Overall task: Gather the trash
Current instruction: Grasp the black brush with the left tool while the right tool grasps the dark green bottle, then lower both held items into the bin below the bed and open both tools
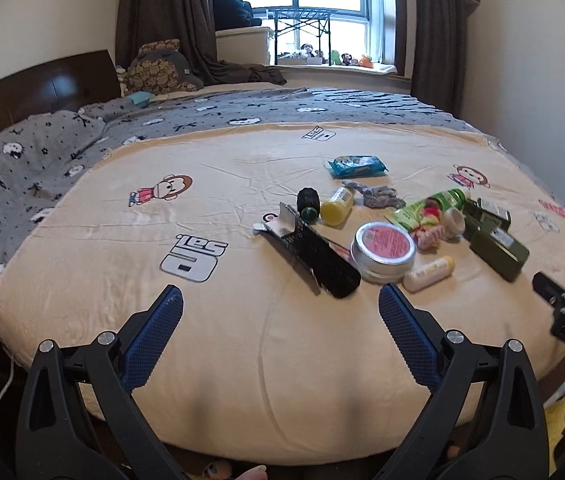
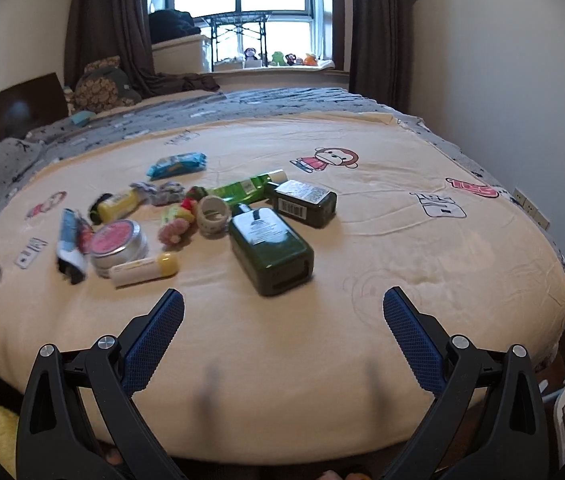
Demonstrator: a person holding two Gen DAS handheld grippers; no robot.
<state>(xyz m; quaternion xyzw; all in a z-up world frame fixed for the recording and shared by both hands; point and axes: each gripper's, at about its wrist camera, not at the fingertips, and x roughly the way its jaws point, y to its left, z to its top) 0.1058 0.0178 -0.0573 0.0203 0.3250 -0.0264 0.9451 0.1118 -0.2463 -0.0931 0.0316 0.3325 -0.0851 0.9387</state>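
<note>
A cluster of small items lies on the cream blanket (image 1: 242,340) of the bed. It holds a black torn wrapper (image 1: 314,252), a round tin with a pink lid (image 1: 384,246), a white and yellow tube (image 1: 428,269), a yellow bottle (image 1: 336,205), a blue tissue pack (image 1: 356,165) and dark green bottles (image 2: 268,248). My left gripper (image 1: 280,304) is open and empty, just short of the wrapper. My right gripper (image 2: 282,308) is open and empty, just short of the nearest green bottle.
A grey patterned quilt (image 1: 62,152) covers the far left of the bed, with a wooden headboard (image 1: 34,92) behind it. A window sill with toys (image 1: 334,58) and dark curtains stand at the back. A white wall (image 2: 502,80) runs along the right side.
</note>
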